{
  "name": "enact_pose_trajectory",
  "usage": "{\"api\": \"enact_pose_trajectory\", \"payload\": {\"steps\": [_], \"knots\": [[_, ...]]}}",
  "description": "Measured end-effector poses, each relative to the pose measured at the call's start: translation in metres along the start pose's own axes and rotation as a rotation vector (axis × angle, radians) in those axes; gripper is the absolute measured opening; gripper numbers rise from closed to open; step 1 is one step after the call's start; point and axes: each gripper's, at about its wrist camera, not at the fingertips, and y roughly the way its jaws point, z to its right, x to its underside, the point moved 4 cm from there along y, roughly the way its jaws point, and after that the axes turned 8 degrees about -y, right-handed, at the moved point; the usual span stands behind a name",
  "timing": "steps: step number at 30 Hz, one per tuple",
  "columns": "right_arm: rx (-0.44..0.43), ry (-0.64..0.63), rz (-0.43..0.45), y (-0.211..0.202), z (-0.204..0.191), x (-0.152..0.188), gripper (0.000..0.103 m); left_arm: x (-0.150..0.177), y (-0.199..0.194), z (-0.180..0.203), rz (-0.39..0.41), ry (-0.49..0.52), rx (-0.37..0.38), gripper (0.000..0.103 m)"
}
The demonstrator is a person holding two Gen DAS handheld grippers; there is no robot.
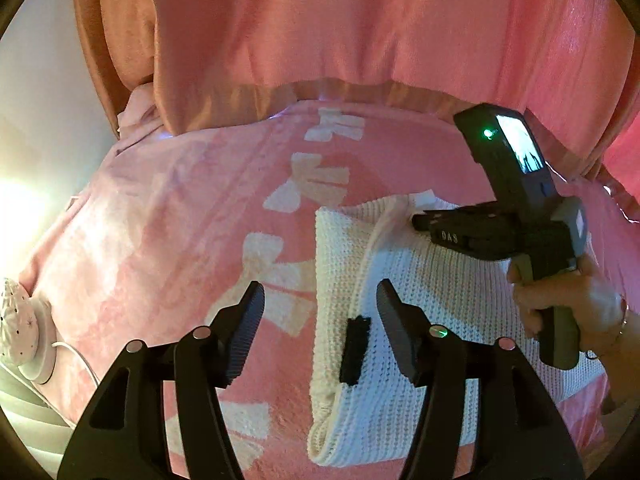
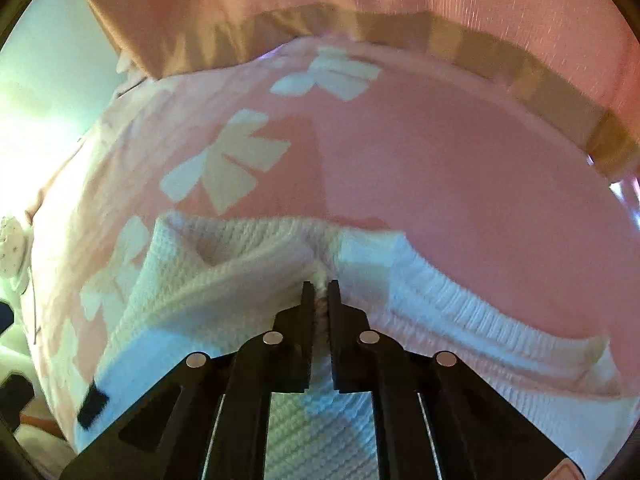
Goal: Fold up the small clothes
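I find the white knit garment [image 1: 420, 304] lying on the pink bow-print blanket [image 1: 168, 216], partly doubled over. My right tongs [image 2: 320, 286] are clamped on a pinch of its far edge, presumably to carry that edge over for a fold. My left tongs [image 1: 320, 316] hover spread wide above the near side by the black tag [image 1: 354, 350], gripping nothing.

Warm pink light; blown-out glare at left, fisheye bending and dark corners, right wrist view motion-blurred.
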Motion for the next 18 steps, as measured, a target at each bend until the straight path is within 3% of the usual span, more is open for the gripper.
{"api": "enact_pose_trajectory", "payload": {"steps": [4, 5, 8, 10, 13, 16, 18], "knots": [[0.043, -0.008, 0.112, -0.027, -0.001, -0.023, 0.005, -0.002, 0.0, 0.0, -0.007, -0.01, 0.017, 0.057], [0.048, -0.005, 0.103, -0.023, 0.0, -0.026, 0.005, -0.003, 0.001, 0.0, -0.009, -0.01, 0.019, 0.057], [0.056, -0.013, -0.05, 0.028, 0.004, -0.015, 0.006, -0.003, 0.008, 0.009, -0.025, -0.004, 0.028, 0.057], [0.045, -0.006, -0.001, 0.011, 0.007, -0.011, 0.009, -0.003, 0.014, 0.018, -0.045, 0.012, 0.027, 0.057], [0.014, 0.035, 0.098, -0.05, 0.024, 0.004, 0.01, -0.003, 0.017, 0.034, -0.054, 0.035, 0.049, 0.058], [0.098, 0.083, 0.108, -0.106, 0.063, 0.044, 0.028, -0.003, 0.026, 0.048, -0.062, 0.053, 0.042, 0.063], [0.218, 0.117, 0.092, -0.131, 0.101, 0.083, 0.053, -0.004, 0.036, 0.055, -0.08, 0.053, 0.033, 0.063]]}}
